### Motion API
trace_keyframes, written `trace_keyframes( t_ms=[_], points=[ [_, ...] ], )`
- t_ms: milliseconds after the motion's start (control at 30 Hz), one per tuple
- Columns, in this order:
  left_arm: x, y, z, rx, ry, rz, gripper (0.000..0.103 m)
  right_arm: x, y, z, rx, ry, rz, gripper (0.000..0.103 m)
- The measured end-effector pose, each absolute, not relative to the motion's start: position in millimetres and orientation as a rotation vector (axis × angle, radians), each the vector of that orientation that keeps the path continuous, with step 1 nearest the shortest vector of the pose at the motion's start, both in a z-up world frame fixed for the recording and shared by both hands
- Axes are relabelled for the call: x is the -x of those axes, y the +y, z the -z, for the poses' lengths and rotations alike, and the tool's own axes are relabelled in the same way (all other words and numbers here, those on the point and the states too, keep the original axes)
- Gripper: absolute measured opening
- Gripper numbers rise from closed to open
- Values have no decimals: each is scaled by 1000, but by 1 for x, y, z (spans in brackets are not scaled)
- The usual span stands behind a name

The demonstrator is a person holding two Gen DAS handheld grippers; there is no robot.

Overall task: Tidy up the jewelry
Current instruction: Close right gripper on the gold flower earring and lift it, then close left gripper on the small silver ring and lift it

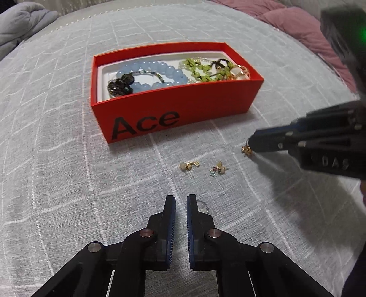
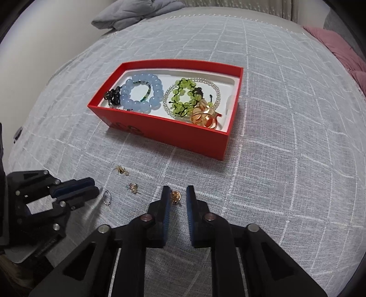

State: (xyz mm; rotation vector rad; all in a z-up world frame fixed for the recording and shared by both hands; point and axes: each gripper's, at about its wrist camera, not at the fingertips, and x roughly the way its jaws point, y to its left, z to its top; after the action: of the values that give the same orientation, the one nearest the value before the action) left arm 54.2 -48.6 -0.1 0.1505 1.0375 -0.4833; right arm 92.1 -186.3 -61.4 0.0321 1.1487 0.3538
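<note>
A red box (image 1: 173, 109) (image 2: 173, 134) marked "Ace" holds a blue bead bracelet (image 1: 157, 75) (image 2: 139, 91), a green bead bracelet (image 1: 201, 68) (image 2: 185, 96) and gold pieces (image 2: 205, 116). On the cloth in front lie small gold earrings (image 1: 189, 165) (image 1: 218, 170) (image 2: 122, 170) (image 2: 133, 188) and a thin silver ring (image 1: 203, 206) (image 2: 107, 197). My right gripper (image 2: 177, 196) (image 1: 250, 146) is open, its fingers either side of a small gold earring (image 2: 175, 196) (image 1: 247, 150). My left gripper (image 1: 180, 203) (image 2: 95, 188) is open by a narrow gap and empty, just left of the ring.
A grey checked cloth (image 1: 68, 160) (image 2: 286, 160) covers the surface. A grey garment (image 1: 20, 25) (image 2: 137, 13) lies at the back, a pink quilt (image 1: 304, 29) (image 2: 343, 50) at the far right.
</note>
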Motion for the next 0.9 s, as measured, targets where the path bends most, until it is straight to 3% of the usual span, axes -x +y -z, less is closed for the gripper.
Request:
trace_keyframes(
  t_ms=[67, 167, 500, 667, 900],
  points=[
    [-57, -44, 1, -128, 1058, 494, 4, -91, -182, 63, -15, 1147, -365, 1],
    [-58, -42, 2, -124, 1068, 491, 8, -89, -177, 62, 0, 1142, -375, 1],
    [-44, -69, 12, -226, 1070, 529, 42, -90, -188, 43, -68, 1099, -391, 1],
    [-38, -84, 20, -294, 1043, 512, 41, -88, -190, 36, -79, 1081, -397, 1],
    [-39, -95, 23, -314, 1027, 506, 24, -86, -194, 32, -95, 1067, -394, 1]
  ],
)
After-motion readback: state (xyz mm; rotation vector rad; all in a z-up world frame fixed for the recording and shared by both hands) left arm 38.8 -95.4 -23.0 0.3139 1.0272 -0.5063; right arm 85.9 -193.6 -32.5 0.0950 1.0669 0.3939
